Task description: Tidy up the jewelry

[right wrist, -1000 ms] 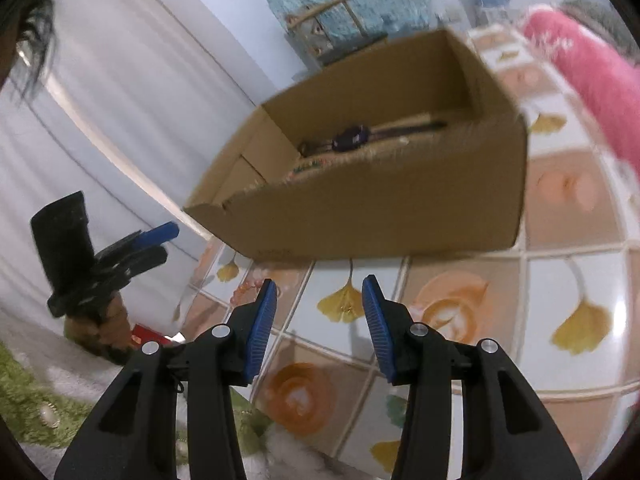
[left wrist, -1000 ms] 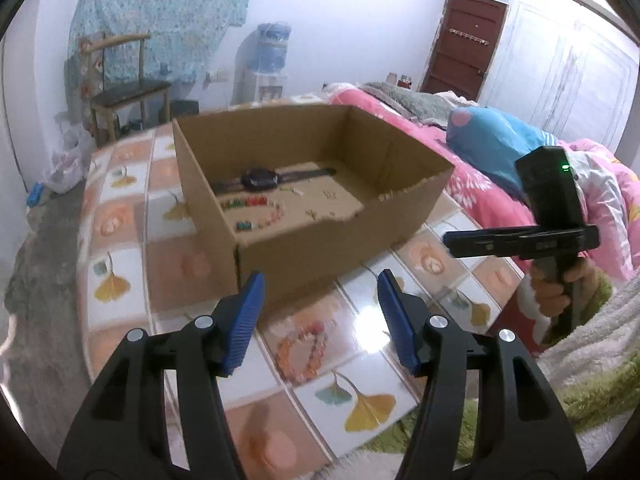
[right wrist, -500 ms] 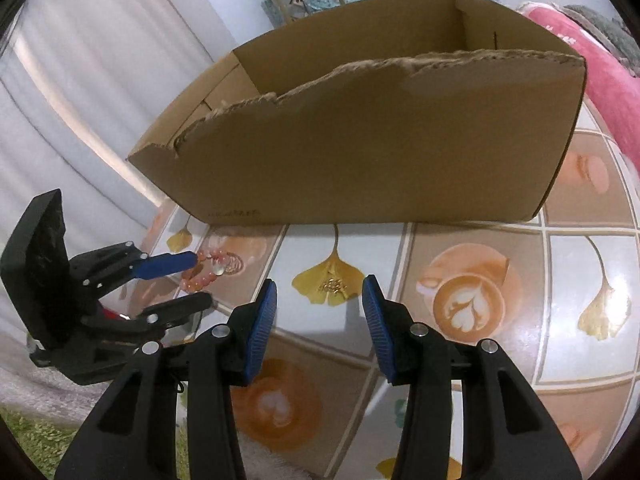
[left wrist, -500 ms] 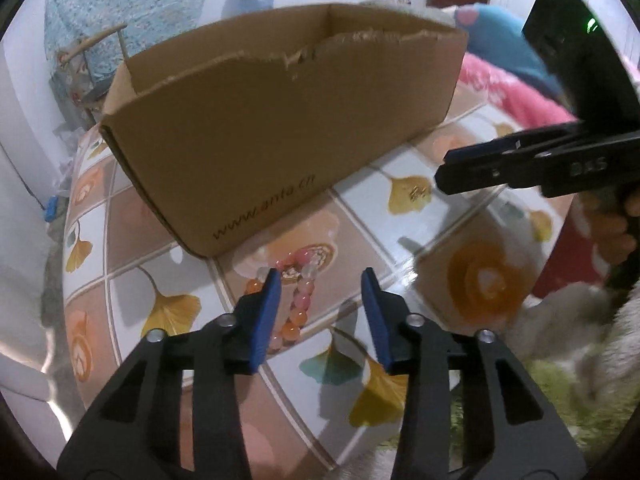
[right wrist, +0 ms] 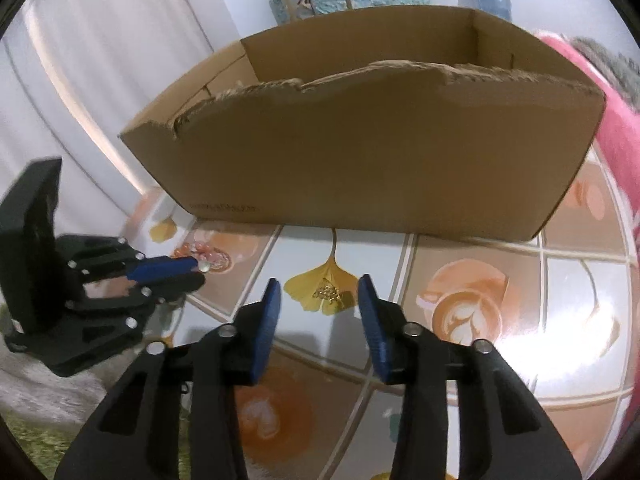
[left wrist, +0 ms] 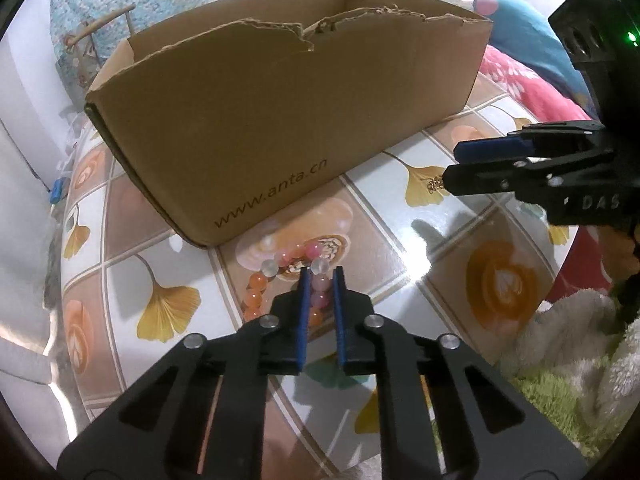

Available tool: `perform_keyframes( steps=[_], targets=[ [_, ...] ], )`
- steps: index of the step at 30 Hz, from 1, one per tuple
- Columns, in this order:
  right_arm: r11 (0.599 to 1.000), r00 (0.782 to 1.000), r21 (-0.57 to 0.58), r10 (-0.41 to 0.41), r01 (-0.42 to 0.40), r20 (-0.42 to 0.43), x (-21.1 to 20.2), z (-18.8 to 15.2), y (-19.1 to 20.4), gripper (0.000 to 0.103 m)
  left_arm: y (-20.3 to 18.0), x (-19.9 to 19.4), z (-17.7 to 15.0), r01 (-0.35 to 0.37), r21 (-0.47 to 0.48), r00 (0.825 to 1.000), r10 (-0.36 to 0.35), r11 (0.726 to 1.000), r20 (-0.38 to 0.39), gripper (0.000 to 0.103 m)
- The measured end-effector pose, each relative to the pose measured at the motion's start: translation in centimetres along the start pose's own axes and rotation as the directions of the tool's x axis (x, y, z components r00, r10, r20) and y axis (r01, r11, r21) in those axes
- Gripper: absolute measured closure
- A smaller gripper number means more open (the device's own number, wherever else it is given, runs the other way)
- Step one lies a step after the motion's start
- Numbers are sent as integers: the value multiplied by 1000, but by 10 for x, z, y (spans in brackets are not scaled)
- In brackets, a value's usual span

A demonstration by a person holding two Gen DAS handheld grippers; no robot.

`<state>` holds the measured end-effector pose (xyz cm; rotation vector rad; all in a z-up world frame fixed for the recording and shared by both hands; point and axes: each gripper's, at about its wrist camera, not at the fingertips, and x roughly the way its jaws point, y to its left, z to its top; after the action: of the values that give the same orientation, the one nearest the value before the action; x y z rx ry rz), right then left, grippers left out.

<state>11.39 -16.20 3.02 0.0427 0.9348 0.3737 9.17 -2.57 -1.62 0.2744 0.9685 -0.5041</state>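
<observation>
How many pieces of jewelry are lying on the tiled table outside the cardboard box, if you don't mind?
2: an orange-and-pink beaded bracelet between the left hand-held gripper's pads, and a small gold chain piece ahead of the right one. The box may hide more.

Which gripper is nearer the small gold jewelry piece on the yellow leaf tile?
Right. The right gripper hangs just over the gold piece, jaws either side; the left gripper is off aside, closed on the bead bracelet.

Cardboard box [left wrist: 280, 112] walls hide its contents (apparently entirely).
</observation>
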Motion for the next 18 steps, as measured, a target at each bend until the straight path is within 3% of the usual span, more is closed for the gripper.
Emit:
perform_keyframes(
  steps=[6, 18],
  targets=[
    [997, 998, -56, -54, 53, -13, 6, 0, 7, 83, -2, 2, 1, -7, 0, 1000, 7, 1000, -8, 94],
    [996, 997, -43, -81, 81, -5, 7, 0, 1, 94, -4, 4, 2, -6, -2, 1000, 6, 1000, -5, 94]
  ],
)
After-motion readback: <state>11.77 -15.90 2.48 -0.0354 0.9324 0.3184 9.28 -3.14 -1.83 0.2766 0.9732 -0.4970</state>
